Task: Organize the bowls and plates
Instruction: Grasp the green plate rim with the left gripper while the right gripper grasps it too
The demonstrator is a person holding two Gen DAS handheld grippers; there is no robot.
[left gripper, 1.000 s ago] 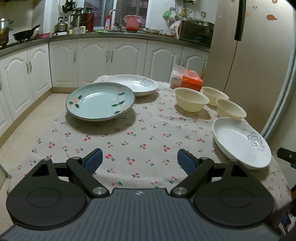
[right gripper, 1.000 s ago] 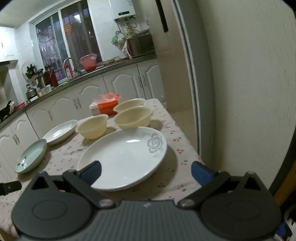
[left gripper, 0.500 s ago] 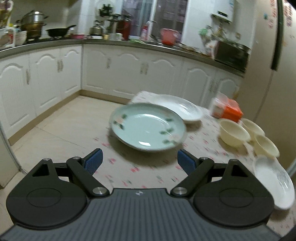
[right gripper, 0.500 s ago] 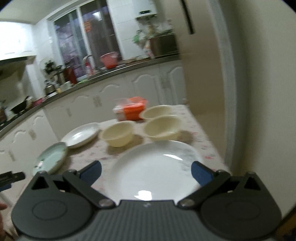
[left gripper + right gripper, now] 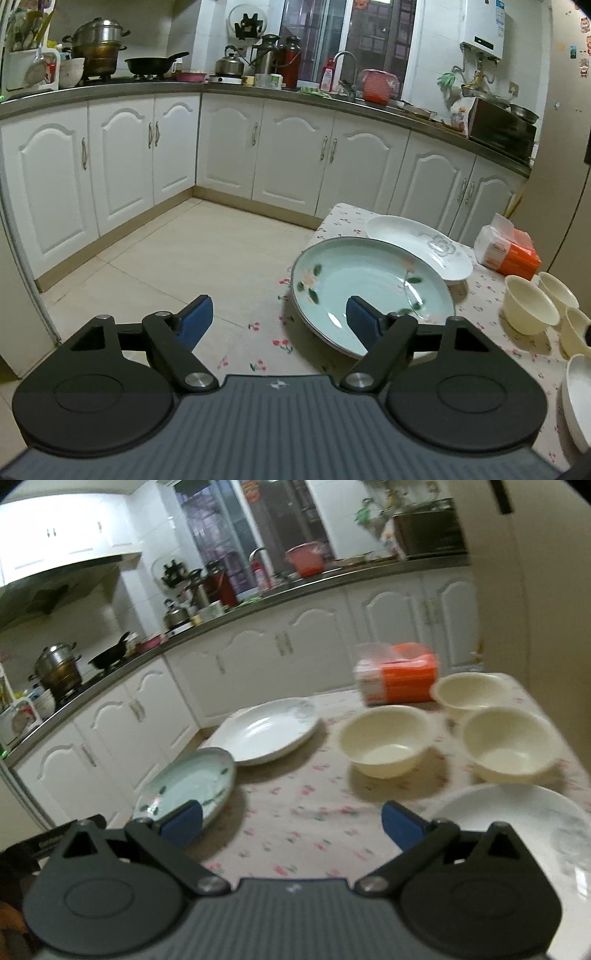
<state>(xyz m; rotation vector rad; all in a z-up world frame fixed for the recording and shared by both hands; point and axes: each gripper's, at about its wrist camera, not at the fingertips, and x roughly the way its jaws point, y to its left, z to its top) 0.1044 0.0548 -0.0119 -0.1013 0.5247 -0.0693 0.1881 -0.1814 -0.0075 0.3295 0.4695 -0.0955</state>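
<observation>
Both hand-held grippers, left and right, are hovering released, grasping nothing. The green floral plate is sitting at the bench edge, beside a white plate, three cream bowls and an orange tissue pack.

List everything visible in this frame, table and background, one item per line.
green plate: 1, pale green, floral, table's left edge
white plates: 2, one behind the green plate, one at near right
bowls: 3, cream, clustered at right
tissue pack: 1, orange, far side
tablecloth: 1, cherry print
cabinets: white, along walls
steamer pot: 1, on stove
kettle: 1, countertop
left gripper: open, empty
right gripper: open, empty
</observation>
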